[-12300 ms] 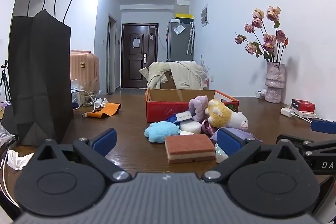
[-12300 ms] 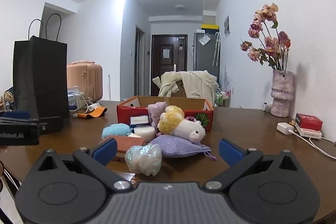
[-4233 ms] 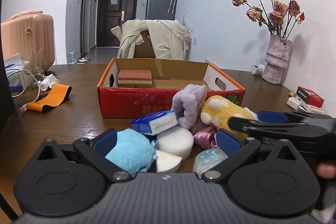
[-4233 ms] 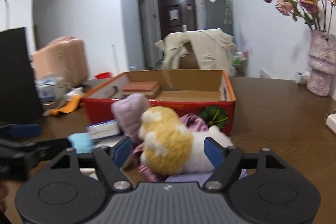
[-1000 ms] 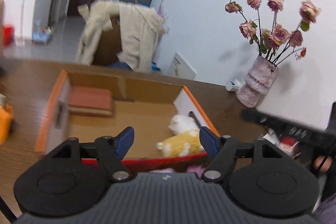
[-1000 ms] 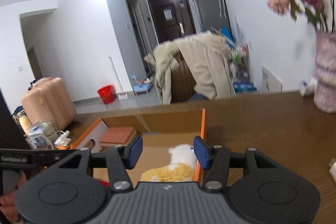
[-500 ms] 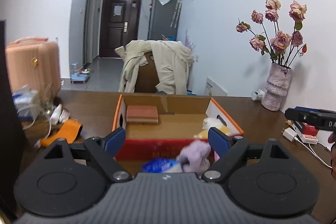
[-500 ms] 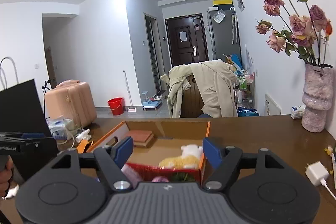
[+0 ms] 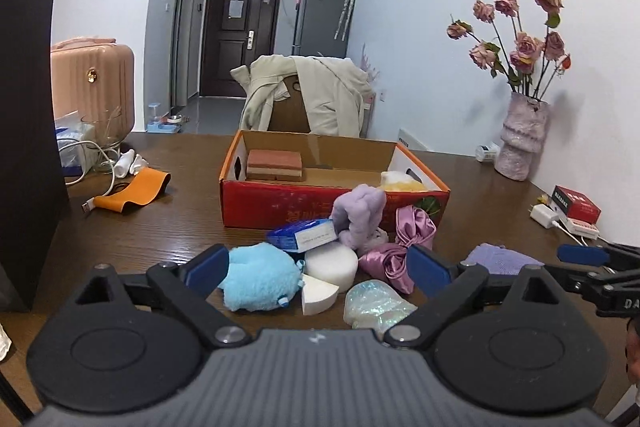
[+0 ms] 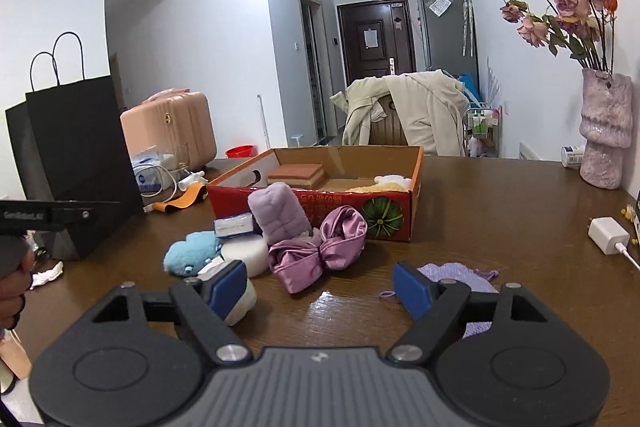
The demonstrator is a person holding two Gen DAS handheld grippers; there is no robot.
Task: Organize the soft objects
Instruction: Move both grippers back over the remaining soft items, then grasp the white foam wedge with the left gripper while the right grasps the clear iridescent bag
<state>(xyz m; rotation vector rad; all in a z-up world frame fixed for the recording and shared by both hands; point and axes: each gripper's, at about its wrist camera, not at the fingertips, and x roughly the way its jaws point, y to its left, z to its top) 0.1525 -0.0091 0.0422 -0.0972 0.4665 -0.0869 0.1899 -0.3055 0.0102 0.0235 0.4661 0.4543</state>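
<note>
A red cardboard box point(image 9: 280, 205) stands mid-table with a brown sponge point(image 9: 274, 165) and a yellow-white plush point(image 9: 400, 181) inside. In front of it lie a blue plush point(image 9: 260, 277), white foam pieces point(image 9: 330, 261), a blue packet point(image 9: 306, 235), a lilac plush point(image 9: 360, 213), a pink satin bow point(image 9: 404, 243), an iridescent pouch point(image 9: 376, 303) and a lilac sachet point(image 9: 500, 261). My left gripper point(image 9: 318, 269) is open and empty, low over the blue plush and pouch. My right gripper point(image 10: 320, 289) is open and empty, just before the satin bow point(image 10: 320, 251) and sachet point(image 10: 460, 277).
A black paper bag point(image 9: 24, 147) stands at the left. An orange band point(image 9: 136, 193) and cables lie behind it. A vase of roses point(image 9: 520, 143), a red pack point(image 9: 576, 203) and a white charger point(image 10: 608, 235) sit at the right. A chair with a coat point(image 9: 308, 99) is beyond the table.
Both grippers have pulled back from above the box and dropped low to the table, near the loose pile. The yellow-white plush stays in the box.
</note>
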